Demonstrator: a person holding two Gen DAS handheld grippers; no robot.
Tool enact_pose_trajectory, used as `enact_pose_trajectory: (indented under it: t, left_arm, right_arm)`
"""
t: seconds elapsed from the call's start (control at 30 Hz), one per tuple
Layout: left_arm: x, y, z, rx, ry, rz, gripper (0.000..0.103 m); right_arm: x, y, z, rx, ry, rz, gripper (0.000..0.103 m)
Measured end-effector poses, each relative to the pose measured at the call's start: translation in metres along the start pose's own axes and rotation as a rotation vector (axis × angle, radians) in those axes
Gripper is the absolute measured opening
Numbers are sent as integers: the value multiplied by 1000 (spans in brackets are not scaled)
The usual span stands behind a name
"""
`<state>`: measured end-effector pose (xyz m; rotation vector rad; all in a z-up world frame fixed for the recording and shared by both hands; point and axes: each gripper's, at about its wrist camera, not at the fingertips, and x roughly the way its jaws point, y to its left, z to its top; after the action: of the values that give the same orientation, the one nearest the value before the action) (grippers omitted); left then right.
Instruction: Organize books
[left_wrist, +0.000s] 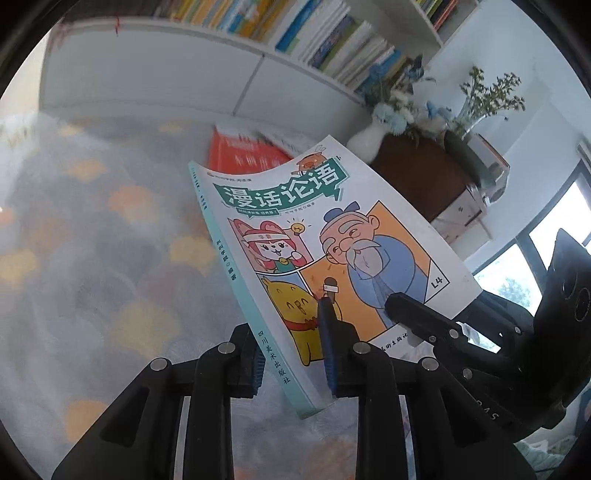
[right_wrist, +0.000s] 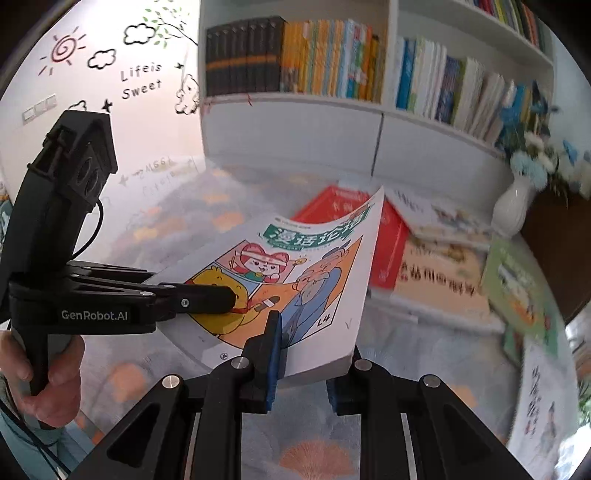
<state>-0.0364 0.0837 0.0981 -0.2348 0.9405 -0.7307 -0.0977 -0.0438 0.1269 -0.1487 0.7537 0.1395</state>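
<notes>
I had both sets of jaws narrowed onto one comic book (left_wrist: 332, 236): the left gripper (left_wrist: 291, 354) clamped its near edge by the teal spine, the right gripper (right_wrist: 303, 365) its near right corner. The book hung tilted, clear of the patterned rug (left_wrist: 92, 240). Beyond it lay a red book (right_wrist: 388, 243) and other books (right_wrist: 439, 280) to its right on the rug. Farther off stood a white vase (right_wrist: 513, 210) and the bookshelf (right_wrist: 295, 125).
</notes>
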Motion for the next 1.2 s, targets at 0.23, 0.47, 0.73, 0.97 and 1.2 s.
enact_pose_trajectory:
  t: [0.23,0.47,0.73,0.97,1.2]
  left_arm:
    - [-52,28,60,-26,-102,147,25]
    - [-45,101,108,-82,-203,350,29]
    - [9,177,107,-229,-234,427,29]
    - [3,182,90,-255,-267,421,29]
    - [1,217,81,-388,-226,440,29]
  right_arm:
    - [10,29,67,10,-99,111,20]
    - [90,47,134,110,-143,282,23]
    - [200,63,136,163,-64,316,24]
    - [205,72,132,120,-86,330,30]
    - [237,88,117,71,77,348,48]
